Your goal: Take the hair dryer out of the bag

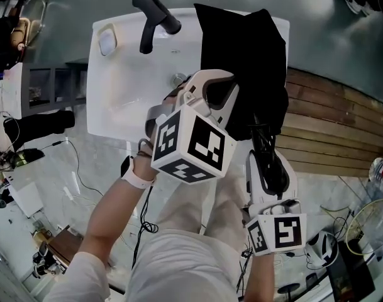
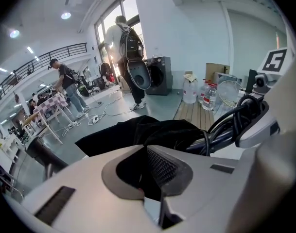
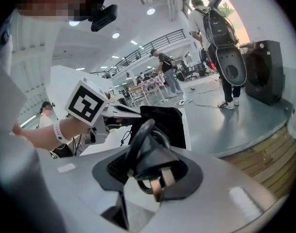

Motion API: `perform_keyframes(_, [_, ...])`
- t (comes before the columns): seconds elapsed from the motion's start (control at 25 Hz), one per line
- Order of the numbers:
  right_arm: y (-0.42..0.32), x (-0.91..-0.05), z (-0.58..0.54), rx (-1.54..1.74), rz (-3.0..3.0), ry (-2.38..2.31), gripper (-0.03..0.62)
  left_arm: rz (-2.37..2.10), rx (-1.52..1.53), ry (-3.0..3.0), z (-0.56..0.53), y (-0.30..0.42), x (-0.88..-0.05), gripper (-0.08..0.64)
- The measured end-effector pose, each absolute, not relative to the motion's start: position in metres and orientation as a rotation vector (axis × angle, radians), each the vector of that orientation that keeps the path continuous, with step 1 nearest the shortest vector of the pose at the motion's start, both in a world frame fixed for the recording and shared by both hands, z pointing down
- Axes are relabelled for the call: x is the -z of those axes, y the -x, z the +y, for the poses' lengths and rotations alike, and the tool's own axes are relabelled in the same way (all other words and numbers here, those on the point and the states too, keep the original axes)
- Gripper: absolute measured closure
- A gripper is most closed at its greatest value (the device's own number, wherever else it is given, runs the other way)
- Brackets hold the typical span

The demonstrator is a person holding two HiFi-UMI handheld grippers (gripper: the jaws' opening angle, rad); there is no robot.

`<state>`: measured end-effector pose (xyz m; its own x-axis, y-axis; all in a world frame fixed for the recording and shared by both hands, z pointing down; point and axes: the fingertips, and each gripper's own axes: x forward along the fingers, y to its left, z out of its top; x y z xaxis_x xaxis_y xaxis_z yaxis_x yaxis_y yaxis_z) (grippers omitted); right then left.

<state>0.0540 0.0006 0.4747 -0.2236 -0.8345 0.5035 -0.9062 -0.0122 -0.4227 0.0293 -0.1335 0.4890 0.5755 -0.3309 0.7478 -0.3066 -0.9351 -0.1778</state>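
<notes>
The black hair dryer (image 1: 155, 17) lies on the white table (image 1: 122, 93), outside the black bag (image 1: 248, 68), which is slumped on the table's right part. My left gripper (image 1: 211, 88) is at the bag's left edge and is shut on its black fabric (image 2: 152, 130). In its own view the jaws (image 2: 147, 171) are together, with dark cloth between them. My right gripper (image 1: 266, 159), below the bag, is shut on a black plug (image 3: 157, 168) whose metal prongs show. A looped black cable (image 3: 138, 140) rises from the plug towards the bag (image 3: 162, 120).
Wooden decking (image 1: 329, 124) borders the table on the right. Loose cables and small gear lie on the floor at the left (image 1: 27, 156). A wire fan guard (image 1: 367, 225) is at the lower right. People, a washing machine (image 2: 160, 74) and bottles (image 2: 206, 93) are far off.
</notes>
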Motion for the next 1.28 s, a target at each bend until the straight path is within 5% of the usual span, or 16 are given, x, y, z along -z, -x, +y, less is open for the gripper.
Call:
perform_keyframes(1.2, [-0.087, -0.418, 0.073, -1.519, -2.363, -1.835, 0.434, 0.491, 1.436, 3.012, -0.12, -0.029, -0.5, 0.537])
perform_keyframes(1.28, [-0.085, -0.414, 0.07, -1.513, -2.372, -1.821, 0.434, 0.495, 1.439, 3.064, -0.12, -0.024, -0.496, 0.49])
